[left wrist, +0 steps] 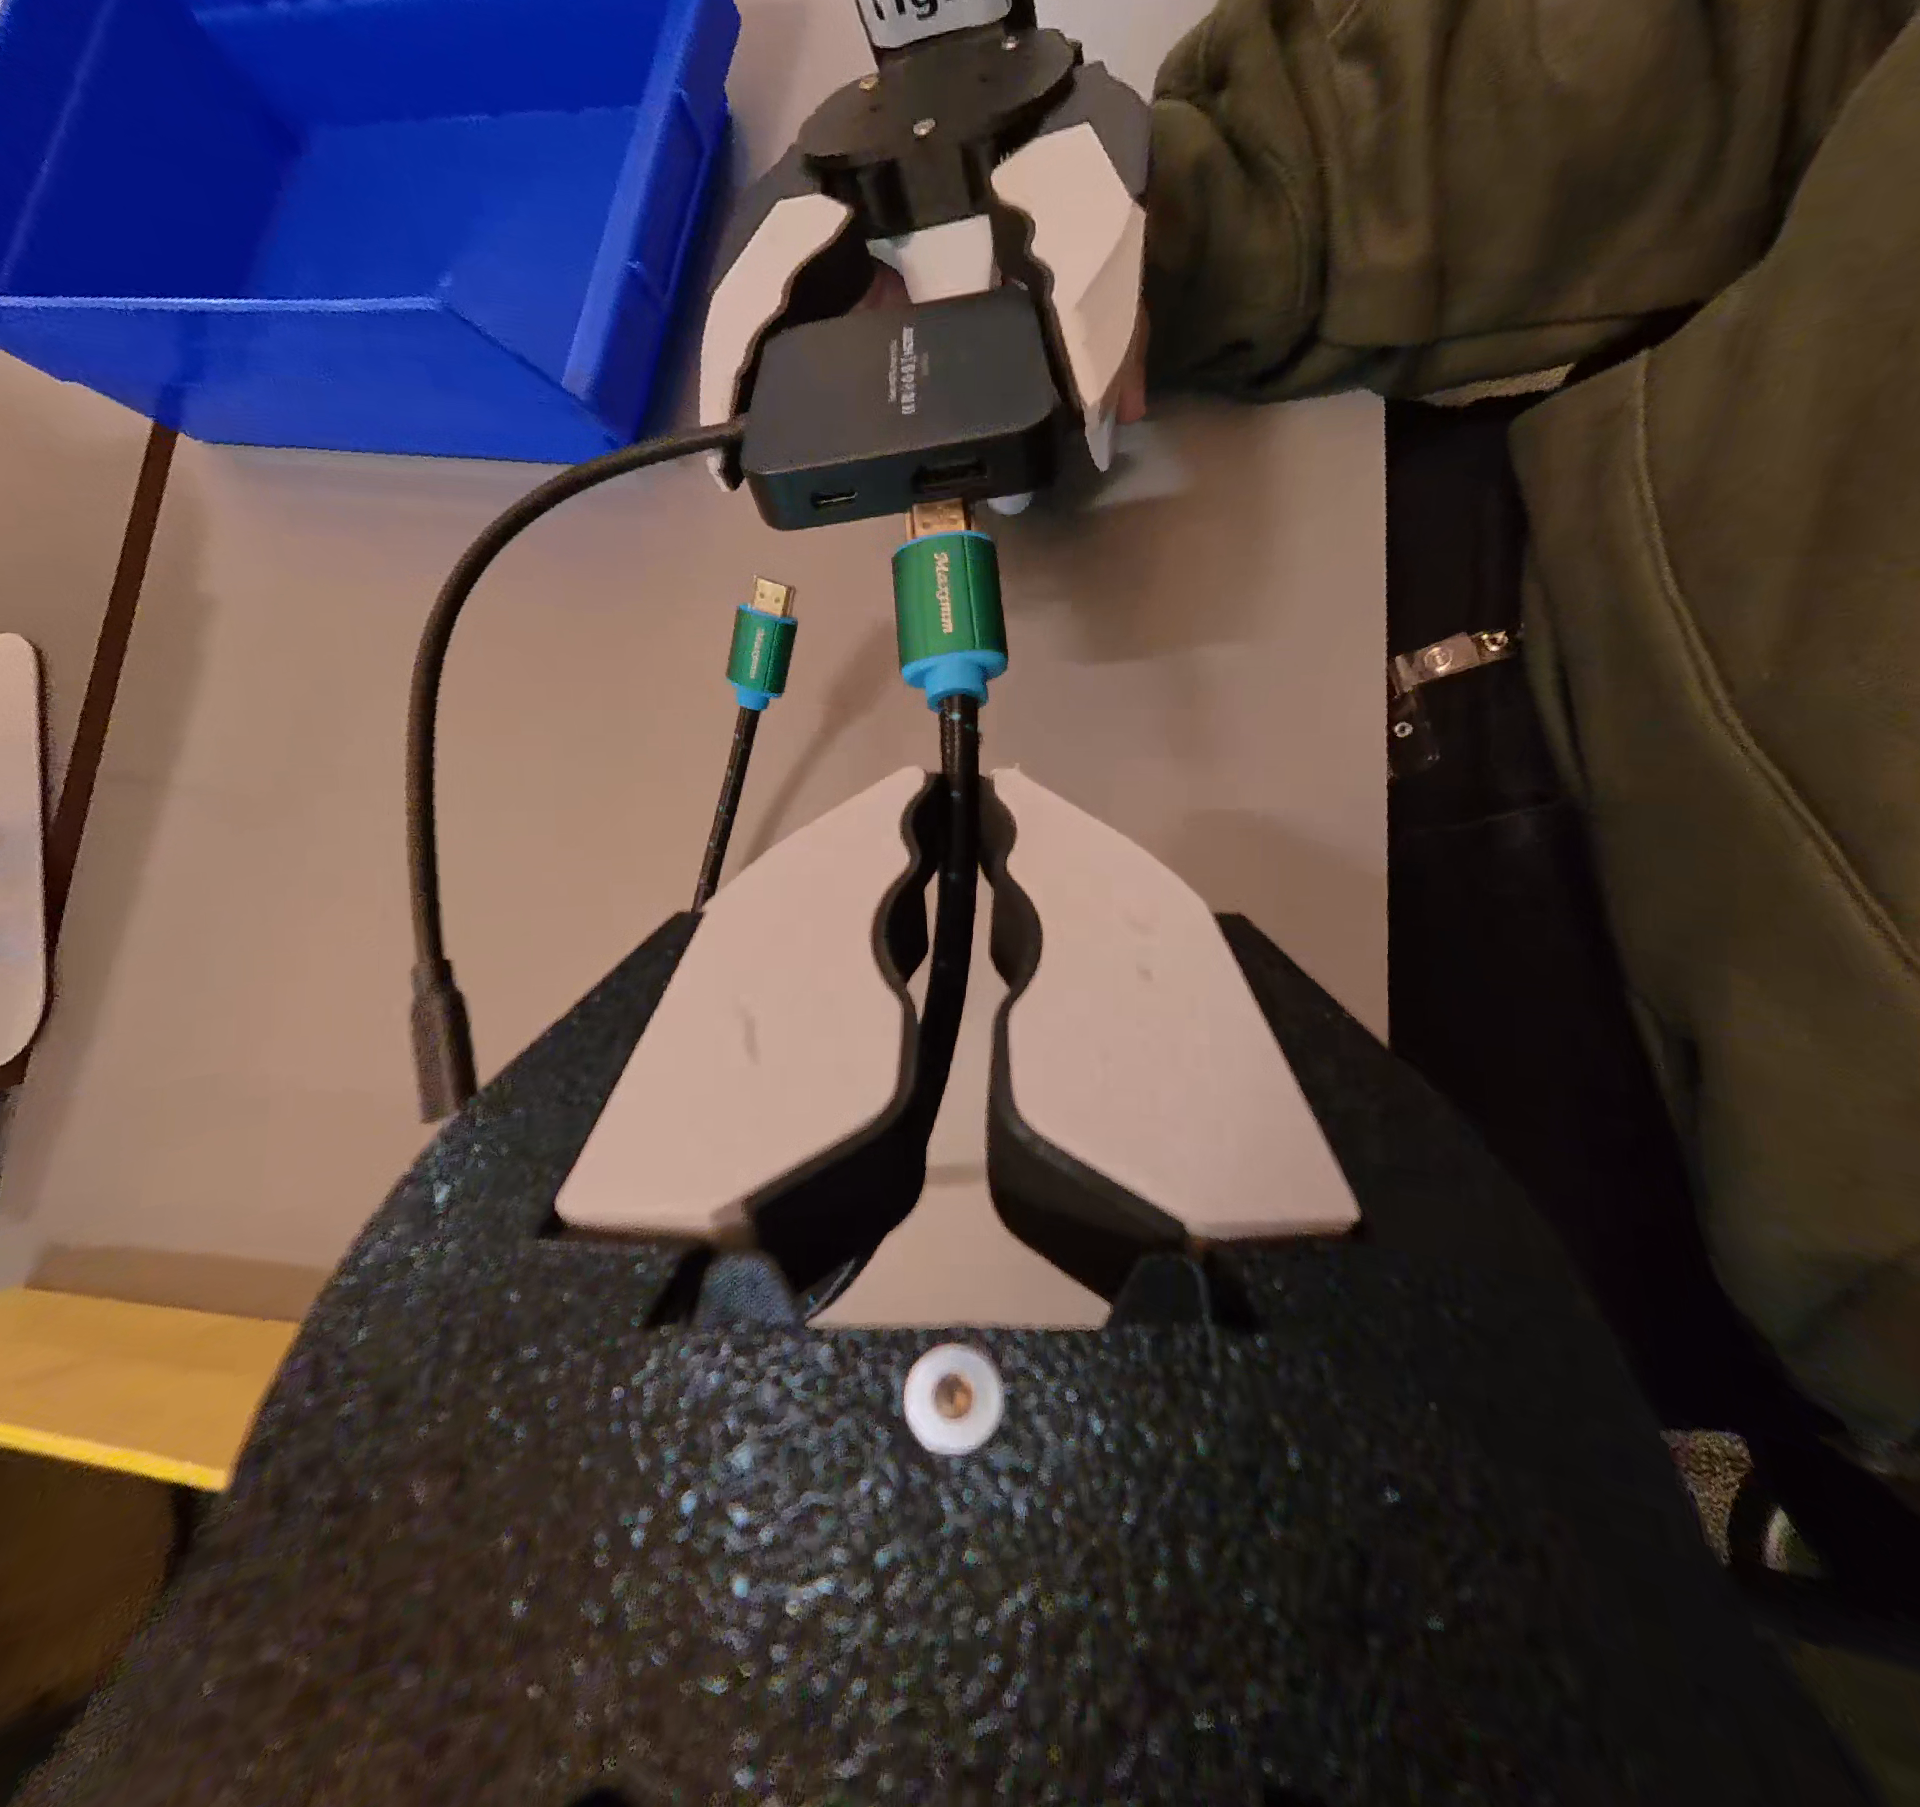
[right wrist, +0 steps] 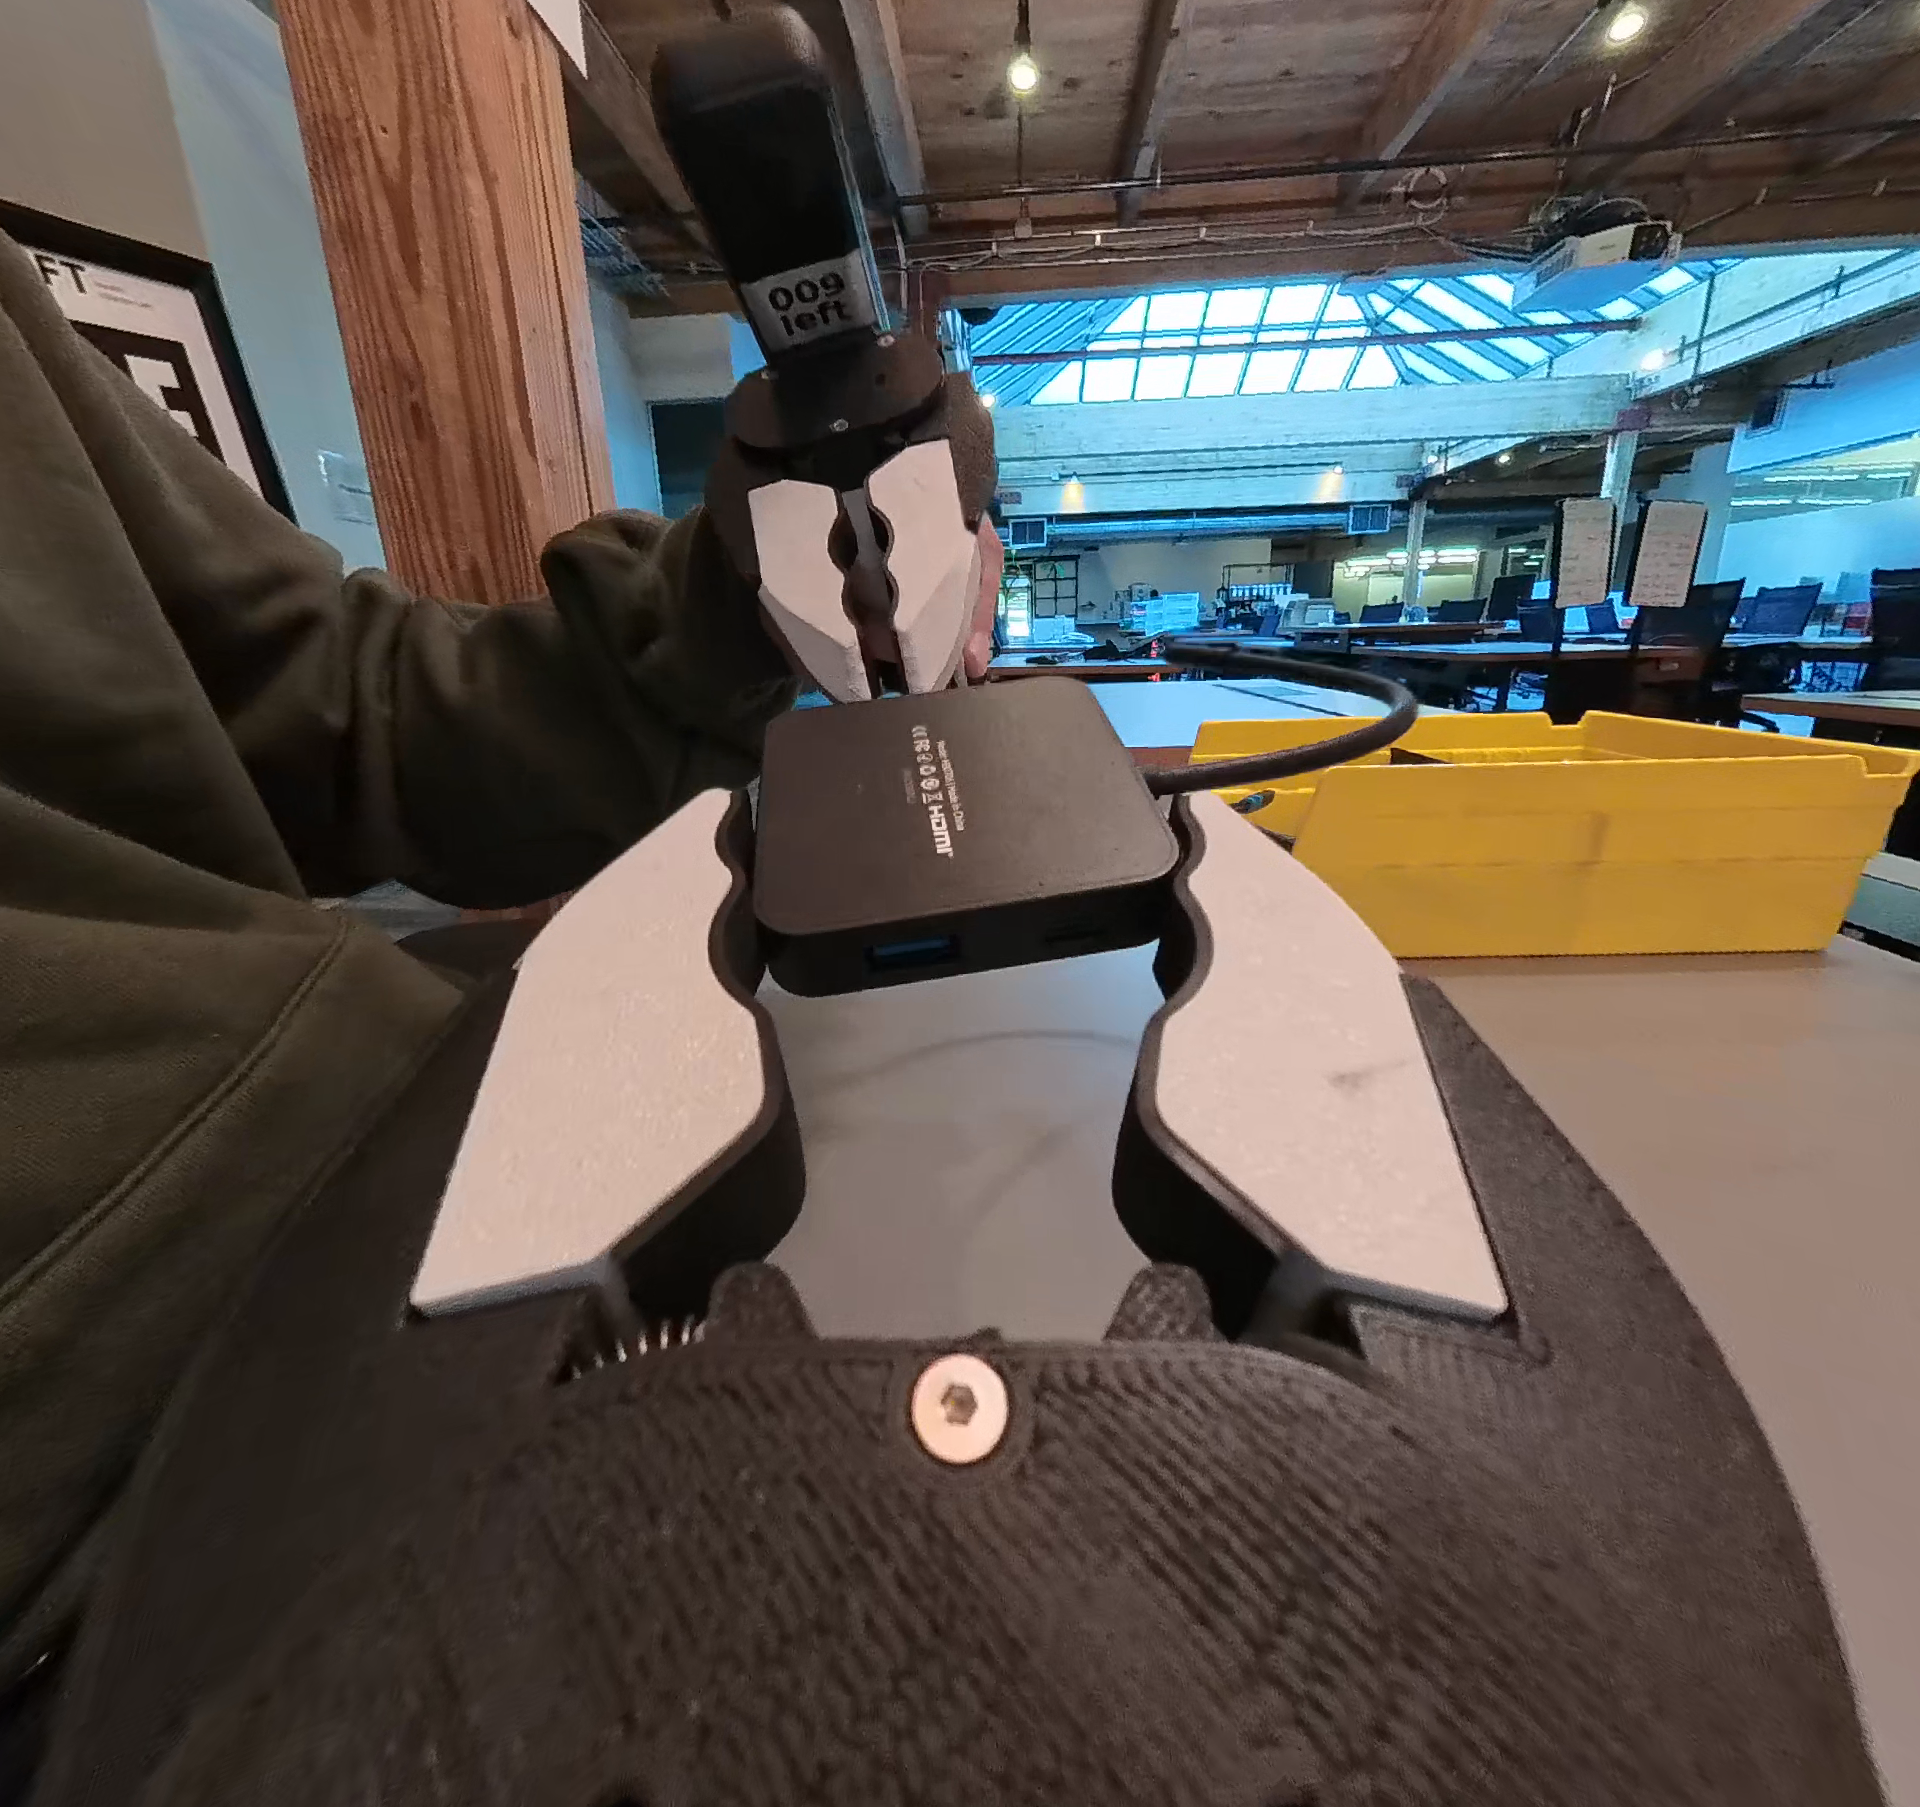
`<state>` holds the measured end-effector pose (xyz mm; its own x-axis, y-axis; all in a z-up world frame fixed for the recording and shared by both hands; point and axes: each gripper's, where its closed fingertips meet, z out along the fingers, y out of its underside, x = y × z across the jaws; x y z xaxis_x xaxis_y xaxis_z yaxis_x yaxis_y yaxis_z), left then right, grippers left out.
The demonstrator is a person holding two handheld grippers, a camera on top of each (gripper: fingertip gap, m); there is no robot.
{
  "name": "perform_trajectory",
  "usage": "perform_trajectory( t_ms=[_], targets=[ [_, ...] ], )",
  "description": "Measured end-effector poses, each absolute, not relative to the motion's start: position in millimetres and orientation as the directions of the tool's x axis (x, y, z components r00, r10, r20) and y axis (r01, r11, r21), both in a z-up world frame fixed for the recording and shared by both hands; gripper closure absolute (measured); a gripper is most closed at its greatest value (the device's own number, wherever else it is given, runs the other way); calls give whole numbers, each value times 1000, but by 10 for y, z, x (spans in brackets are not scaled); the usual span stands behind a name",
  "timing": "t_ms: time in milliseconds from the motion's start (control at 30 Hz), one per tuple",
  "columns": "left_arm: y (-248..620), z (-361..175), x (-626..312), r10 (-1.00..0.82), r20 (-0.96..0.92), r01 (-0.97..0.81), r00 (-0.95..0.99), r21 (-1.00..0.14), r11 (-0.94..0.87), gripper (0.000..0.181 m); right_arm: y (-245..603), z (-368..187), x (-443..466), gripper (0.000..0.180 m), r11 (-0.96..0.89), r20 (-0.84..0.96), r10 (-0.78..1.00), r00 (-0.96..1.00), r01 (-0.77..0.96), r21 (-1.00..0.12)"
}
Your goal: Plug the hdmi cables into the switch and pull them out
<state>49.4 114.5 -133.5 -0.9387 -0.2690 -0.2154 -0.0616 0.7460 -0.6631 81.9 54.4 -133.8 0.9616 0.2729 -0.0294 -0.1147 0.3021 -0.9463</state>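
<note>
My right gripper [right wrist: 961, 807] is shut on the black switch [right wrist: 956, 781] by its two sides and holds it above the table. In the left wrist view the switch [left wrist: 894, 386] faces me with two ports. My left gripper [left wrist: 958, 783] is shut on the black cable of an HDMI cable with a green plug [left wrist: 940, 614]. Its gold tip [left wrist: 940, 523] is at the mouth of the right port [left wrist: 951, 477], mostly outside it. A second green HDMI plug [left wrist: 764, 637] lies loose on the table to the left. In the right wrist view the left gripper [right wrist: 888, 685] is behind the switch.
The switch's own black lead [left wrist: 447, 718] curves down the left. A blue bin [left wrist: 343, 147] stands at the far left and a yellow bin [right wrist: 1558, 822] to the right of the switch. A person's olive sleeve [left wrist: 1507, 199] and the table's right edge [left wrist: 1387, 718] are close.
</note>
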Motion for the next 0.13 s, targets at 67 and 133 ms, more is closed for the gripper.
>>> perform_trajectory(
  t_ms=[67, 133],
  targets=[
    [1141, -1330, 485, -257, -228, -52, -939, -647, 761, 175, 542, -1336, 821, 104, 304, -30, 273, 962, -116, -946],
    [1139, -1303, 477, -249, -237, -43, -939, -640, 767, 175, 546, -1339, 821, 104, 301, -27, 270, 962, -111, -947]
  ],
)
